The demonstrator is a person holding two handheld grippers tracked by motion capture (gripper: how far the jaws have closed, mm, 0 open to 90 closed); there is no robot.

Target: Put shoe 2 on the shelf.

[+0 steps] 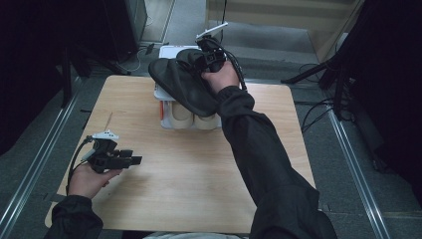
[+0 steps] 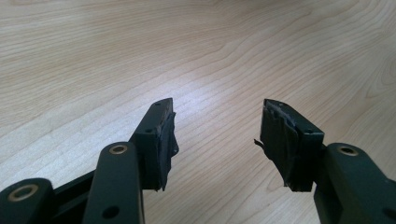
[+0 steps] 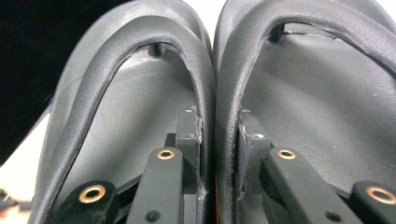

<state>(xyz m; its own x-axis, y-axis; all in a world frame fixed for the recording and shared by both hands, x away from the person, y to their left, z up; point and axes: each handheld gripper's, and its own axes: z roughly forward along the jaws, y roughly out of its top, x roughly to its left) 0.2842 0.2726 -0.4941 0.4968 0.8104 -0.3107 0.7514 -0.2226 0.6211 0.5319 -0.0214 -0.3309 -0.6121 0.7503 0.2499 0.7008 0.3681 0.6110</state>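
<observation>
A pair of black slip-on sandals [image 1: 179,82] hangs tilted in the air over the far middle of the wooden table [image 1: 189,169]. My right gripper [image 1: 209,57] is shut on them. In the right gripper view one jaw sits inside each sandal, and the gripper [image 3: 217,119] pinches the adjoining strap edges of the left sandal [image 3: 116,116] and the right sandal [image 3: 317,93] together. My left gripper [image 1: 134,160] is held low over the table's near left. It [image 2: 217,126] stands open with nothing but bare wood between its worn black pads [image 2: 161,140].
A white rack [image 1: 166,50] stands at the table's far edge under the sandals, with cream-coloured items [image 1: 181,114] on its lower level. Dark stands and cables [image 1: 318,107] line the floor to the right. Metal rails [image 1: 358,169] run along both sides of the table.
</observation>
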